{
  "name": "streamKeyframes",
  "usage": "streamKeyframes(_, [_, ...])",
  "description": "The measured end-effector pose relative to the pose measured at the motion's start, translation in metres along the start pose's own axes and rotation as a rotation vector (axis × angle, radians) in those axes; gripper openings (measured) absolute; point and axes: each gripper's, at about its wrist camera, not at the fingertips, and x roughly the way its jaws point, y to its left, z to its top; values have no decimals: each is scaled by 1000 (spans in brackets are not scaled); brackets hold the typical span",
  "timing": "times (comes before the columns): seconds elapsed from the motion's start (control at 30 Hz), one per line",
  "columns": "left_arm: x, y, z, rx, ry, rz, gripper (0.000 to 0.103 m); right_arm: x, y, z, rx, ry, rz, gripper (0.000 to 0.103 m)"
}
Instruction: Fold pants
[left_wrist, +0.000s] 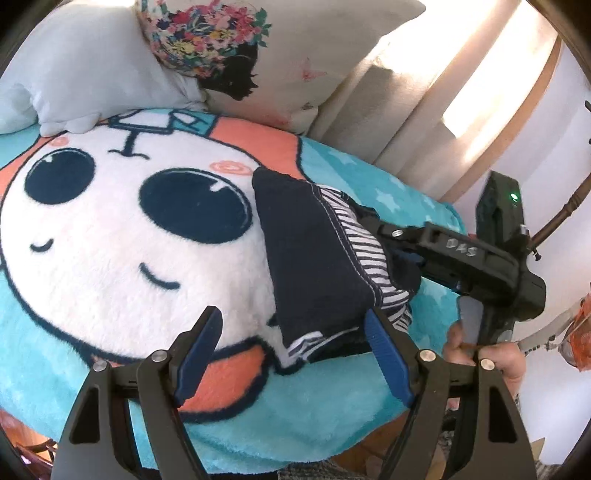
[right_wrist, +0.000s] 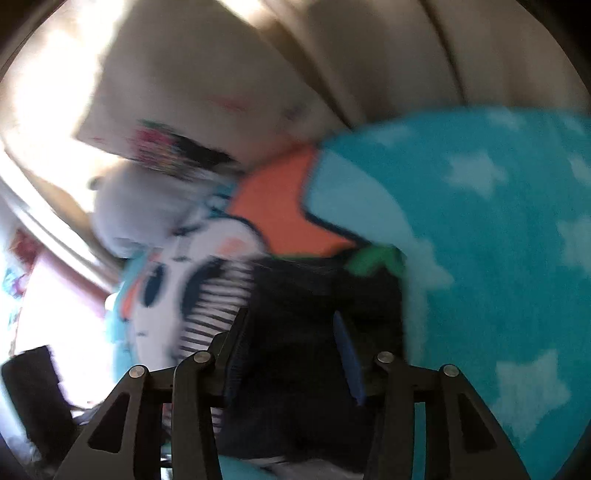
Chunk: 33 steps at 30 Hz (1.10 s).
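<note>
The pants (left_wrist: 314, 254) are dark navy with a black-and-white striped lining, folded into a narrow bundle on a plush cartoon-face blanket (left_wrist: 129, 236). My left gripper (left_wrist: 295, 332) is open, its blue pads either side of the bundle's near end, the right pad touching the cloth. My right gripper (left_wrist: 406, 254) comes in from the right and its tips are hidden under the pants' edge. In the blurred right wrist view the right gripper (right_wrist: 291, 332) is open, with the dark pants (right_wrist: 295, 369) lying between its fingers.
A pale grey pillow (left_wrist: 85, 74) and a floral-print cushion (left_wrist: 280, 66) lean at the back of the blanket. A beige sofa back (left_wrist: 399, 122) rises behind. The blanket's teal starred part (right_wrist: 498, 258) lies to the right. A hand (left_wrist: 495, 350) holds the right gripper's handle.
</note>
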Motion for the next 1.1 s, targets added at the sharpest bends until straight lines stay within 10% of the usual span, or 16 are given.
streamKeyframes(0.2, [-11,-1,-1,8,-47,49,78,-50,-6,-11,76,-158,35,66])
streamKeyframes(0.6, [-38,-13,-8,103,-182,317,78,-71,-22,-37,127,-195,-43,68])
streamKeyframes(1.1, [-60,-13,-21,115,-190,345,78,-76,10,-51,70,-179,-70,71])
